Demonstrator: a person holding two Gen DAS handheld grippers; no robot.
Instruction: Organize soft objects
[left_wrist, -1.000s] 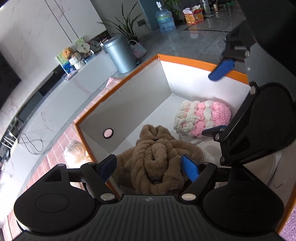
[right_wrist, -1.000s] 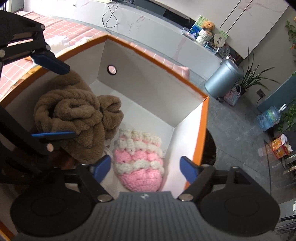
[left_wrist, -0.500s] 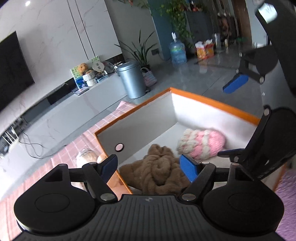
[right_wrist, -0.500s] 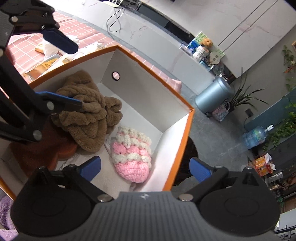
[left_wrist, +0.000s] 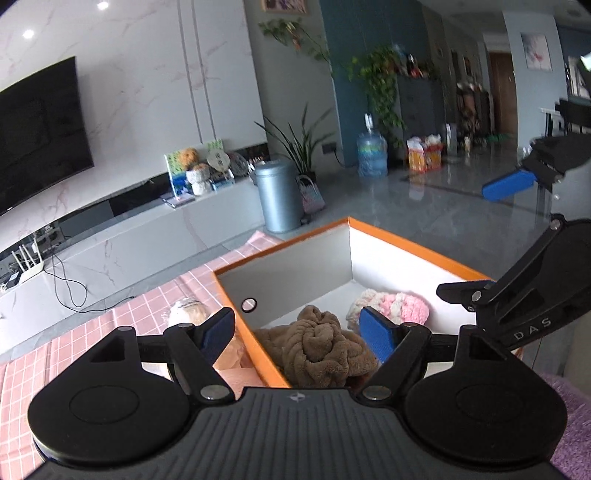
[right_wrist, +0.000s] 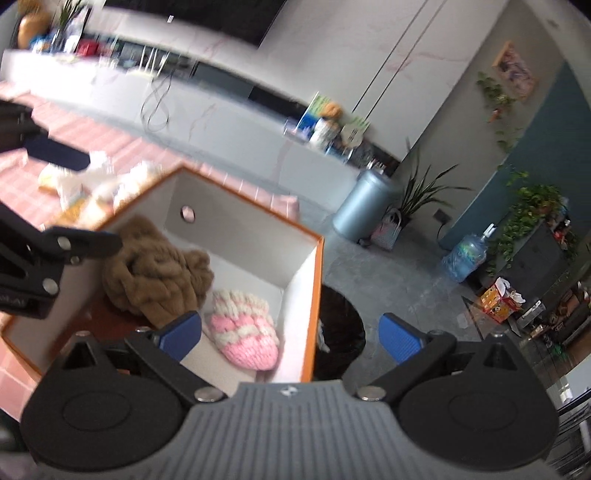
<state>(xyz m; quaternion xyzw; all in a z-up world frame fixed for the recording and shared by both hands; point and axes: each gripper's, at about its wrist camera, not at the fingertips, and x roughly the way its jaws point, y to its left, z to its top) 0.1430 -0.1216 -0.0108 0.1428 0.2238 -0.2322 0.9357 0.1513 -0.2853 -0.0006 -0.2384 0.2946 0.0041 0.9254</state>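
Both the left gripper (left_wrist: 297, 328) and right gripper (right_wrist: 290, 334) hang wide-jawed and empty above the orange-rimmed box (right_wrist: 317, 295), where the brown towel (right_wrist: 155, 273) and pink knit piece (right_wrist: 245, 339) lie; judged between placements, next fetching the pale items (right_wrist: 85, 184) outside.

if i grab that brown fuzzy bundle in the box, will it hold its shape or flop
The brown bundle will probably flop: it looks like plush fabric twisted into loose rope-like folds, so a pinch may lift one loop and let the rest unwind. It seems light for its bulk. The fuzzy pile should give good grip, and it is unlikely to roll in the orange-rimmed box.
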